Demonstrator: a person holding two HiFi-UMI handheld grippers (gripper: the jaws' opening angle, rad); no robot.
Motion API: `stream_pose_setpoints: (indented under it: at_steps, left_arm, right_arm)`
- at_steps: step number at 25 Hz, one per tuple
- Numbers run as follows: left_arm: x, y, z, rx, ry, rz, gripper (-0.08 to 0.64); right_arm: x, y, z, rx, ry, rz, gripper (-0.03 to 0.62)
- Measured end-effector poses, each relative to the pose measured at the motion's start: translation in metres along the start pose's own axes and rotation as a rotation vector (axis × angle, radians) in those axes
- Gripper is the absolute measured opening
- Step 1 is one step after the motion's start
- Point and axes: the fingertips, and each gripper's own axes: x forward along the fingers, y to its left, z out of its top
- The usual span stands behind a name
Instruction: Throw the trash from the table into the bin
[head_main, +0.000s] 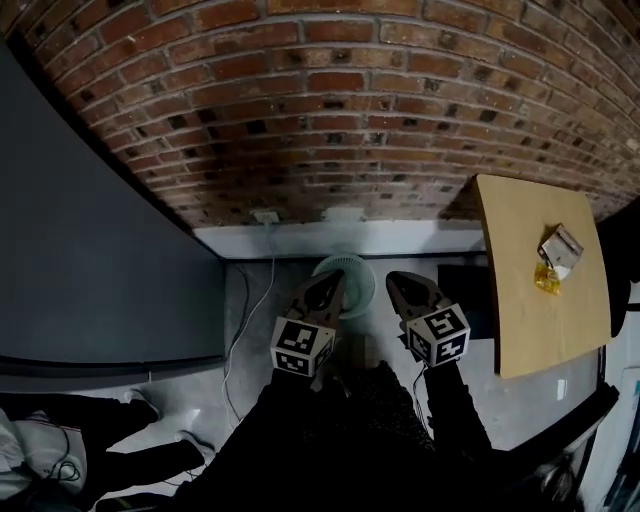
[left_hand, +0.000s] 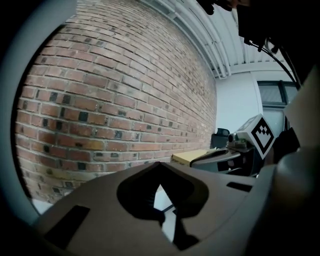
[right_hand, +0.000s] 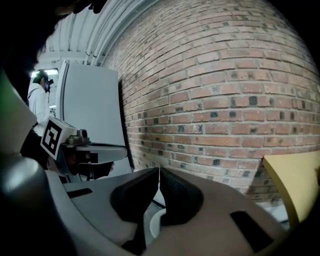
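The left gripper (left_hand: 159, 166) has its jaws clenched tip to tip on nothing. The right gripper (right_hand: 159, 172) just beside it also has its jaws pressed together and empty. In the head view they flank the round white bin (head_main: 357, 291) at the foot of the red brick wall (head_main: 330, 100). The trash, a small grey-white carton (head_main: 562, 247) touching a crumpled yellow wrapper (head_main: 547, 281), lies on the tan wooden surface (head_main: 530, 330) at the right, well apart from both grippers.

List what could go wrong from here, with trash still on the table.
The trash lies near one edge of the table, so a clumsy grab may push it off. The left hand-held gripper and right hand-held gripper are both shut and would need opening first. A cable trails on the floor beside the bin: possible trip.
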Motion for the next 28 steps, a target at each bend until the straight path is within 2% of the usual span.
stream_pose_setpoints:
  at_steps: [7, 13, 16, 22, 28]
  left_arm:
    - [0.02, -0.054, 0.007, -0.007, -0.004, -0.145, 0.006]
    - [0.046, -0.105, 0.016, 0.021, -0.013, -0.257, 0.006]
    - [0.06, -0.123, 0.021, 0.047, -0.008, -0.276, 0.006]
    - [0.089, -0.17, 0.038, 0.086, -0.023, -0.294, 0.006]
    - [0.115, -0.223, 0.037, 0.098, -0.01, -0.312, 0.006]
  right_arm:
    - [-0.077, -0.038, -0.011, 0.021, 0.02, -0.179, 0.012]
    - [-0.156, -0.098, -0.019, 0.094, -0.046, -0.368, 0.012]
    - [-0.185, -0.125, -0.019, 0.118, -0.079, -0.438, 0.012]
    - [-0.238, -0.175, -0.016, 0.152, -0.147, -0.512, 0.012]
    - [-0.281, -0.219, -0.035, 0.197, -0.161, -0.536, 0.012]
